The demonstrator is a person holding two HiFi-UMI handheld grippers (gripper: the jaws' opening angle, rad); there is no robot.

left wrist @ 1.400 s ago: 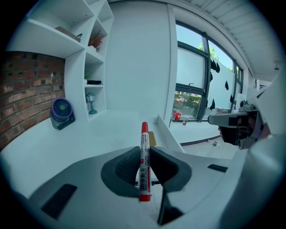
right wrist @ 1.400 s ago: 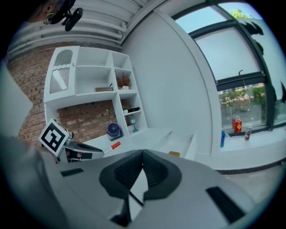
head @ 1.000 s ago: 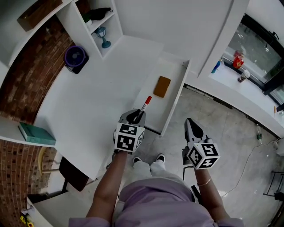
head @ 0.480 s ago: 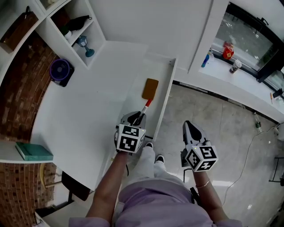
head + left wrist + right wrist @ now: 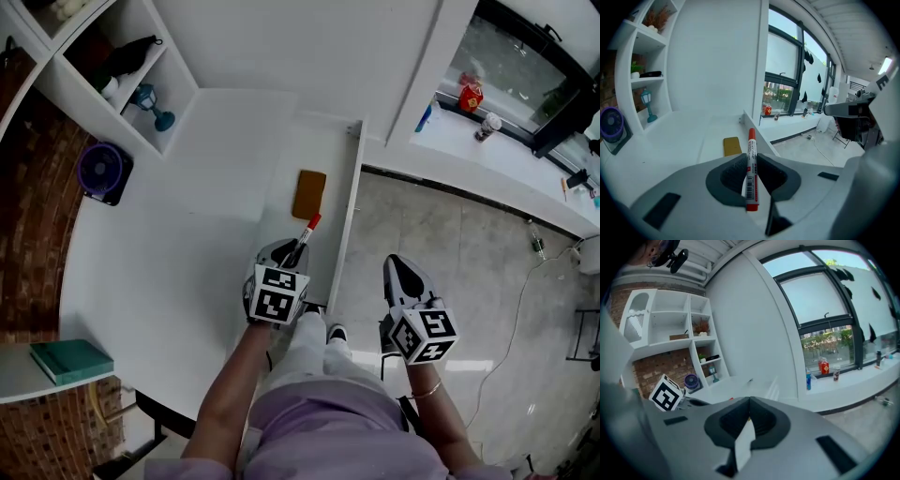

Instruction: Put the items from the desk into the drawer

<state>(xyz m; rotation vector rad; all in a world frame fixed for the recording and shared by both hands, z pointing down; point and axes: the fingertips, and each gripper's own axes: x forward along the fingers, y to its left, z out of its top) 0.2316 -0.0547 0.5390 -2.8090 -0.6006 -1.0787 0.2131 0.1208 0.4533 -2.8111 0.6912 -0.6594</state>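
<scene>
Red marker (image 5: 306, 231) is clamped in the left gripper (image 5: 289, 251), its long axis along the open drawer (image 5: 352, 178) just below; the right gripper (image 5: 404, 273), closed and empty, hangs farther over the floor (image 5: 459, 244).

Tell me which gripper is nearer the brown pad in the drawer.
Left. The left gripper, shut on a red marker, is over the drawer just short of the pad; the right gripper is beside the drawer, over the floor.
</scene>
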